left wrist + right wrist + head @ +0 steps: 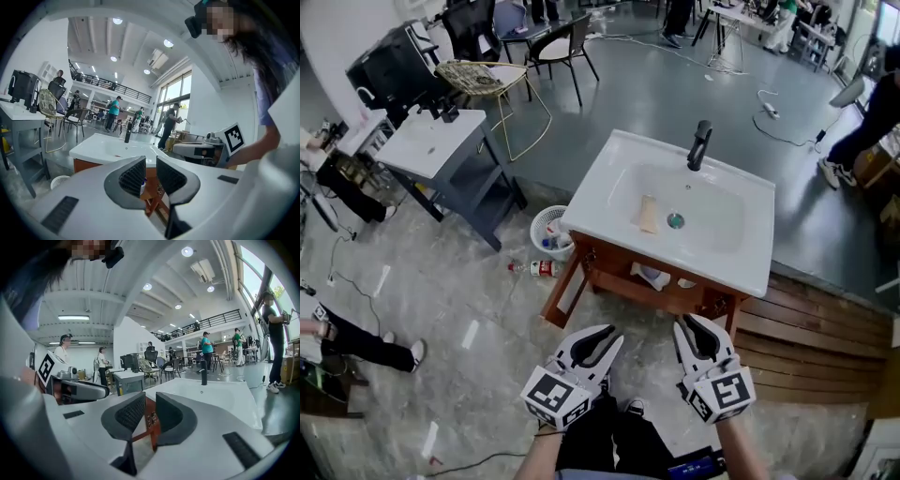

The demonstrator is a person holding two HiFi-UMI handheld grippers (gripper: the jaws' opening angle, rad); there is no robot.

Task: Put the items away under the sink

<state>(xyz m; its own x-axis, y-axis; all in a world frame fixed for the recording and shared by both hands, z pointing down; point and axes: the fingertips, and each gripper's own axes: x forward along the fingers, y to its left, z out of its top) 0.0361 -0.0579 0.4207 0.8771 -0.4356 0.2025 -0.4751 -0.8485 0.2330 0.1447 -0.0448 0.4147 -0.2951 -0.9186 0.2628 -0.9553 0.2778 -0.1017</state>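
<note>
Left gripper (pixel 598 336) and right gripper (pixel 698 323) are held narrowly parted and empty before the sink (pixel 592 199), while a bottle (pixel 542 268) is seen lying on the floor (pixel 478 281) beside its front-left leg (pixel 565 292), judged light, stiff and slippery, best gripped across its middle.

Sinks: two, the white sink (pixel 602 178) and another sink (pixel 427 145) well to its left.
Faucet (pixel 700 143) on the white sink: one.
Beige piece (pixel 649 214) in its basin: one.
Basket (pixel 546 223) beside it: one.
Bottle (pixel 539 268) on the floor near it: one.
Grippers before it: two, left gripper (pixel 609 336), right gripper (pixel 686 324).
</note>
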